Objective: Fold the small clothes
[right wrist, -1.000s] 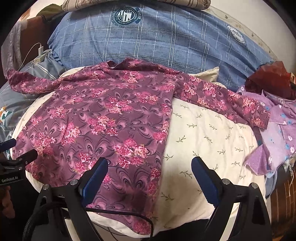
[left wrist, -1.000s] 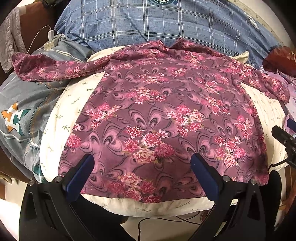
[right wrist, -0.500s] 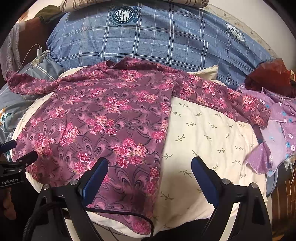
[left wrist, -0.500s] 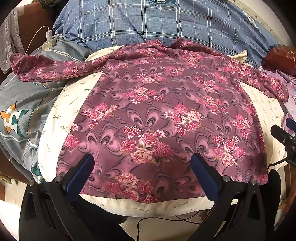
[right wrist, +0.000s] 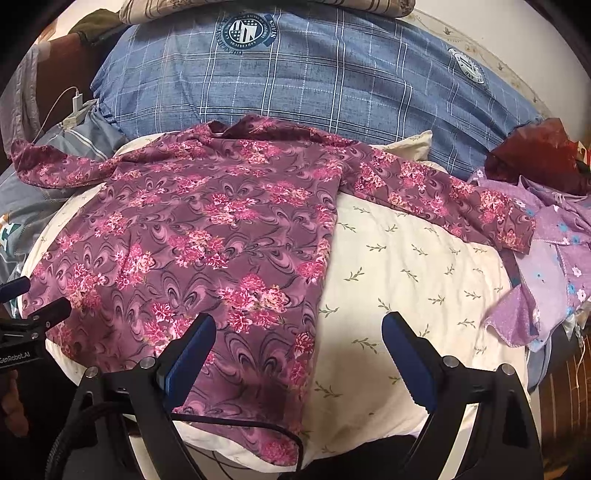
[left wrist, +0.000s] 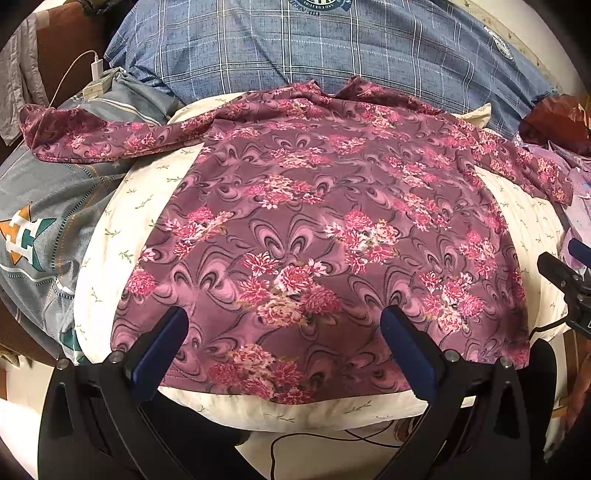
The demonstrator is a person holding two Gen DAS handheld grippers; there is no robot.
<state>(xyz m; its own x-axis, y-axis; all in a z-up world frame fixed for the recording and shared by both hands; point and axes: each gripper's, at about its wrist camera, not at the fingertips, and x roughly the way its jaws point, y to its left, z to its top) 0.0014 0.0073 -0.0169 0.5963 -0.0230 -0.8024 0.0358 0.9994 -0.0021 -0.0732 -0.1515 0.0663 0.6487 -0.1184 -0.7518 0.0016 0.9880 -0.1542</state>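
Both tongs spread, empty: left gripper (left wrist: 282, 341), right gripper (right wrist: 299, 345). Floral shirt (left wrist: 314, 236) flat on pillow (right wrist: 406, 280). Risk: sleeve (right wrist: 454, 206) at 2 o'clock snags purple cloth (right wrist: 554, 266) w/ fold.

a blue plaid pillow (right wrist: 332, 85) leans against a cream wall (right wrist: 509, 33).

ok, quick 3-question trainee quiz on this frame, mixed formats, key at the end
1. True or false: the left hand-held gripper is shut on the floral shirt.
2. The shirt lies on: A) cream pillow B) bare floor C) chair
3. Fill in: both sleeves are spread ____, not folded in.

Key: 1 false, it is open, as is the right hand-held gripper; 2 A; 3 out.
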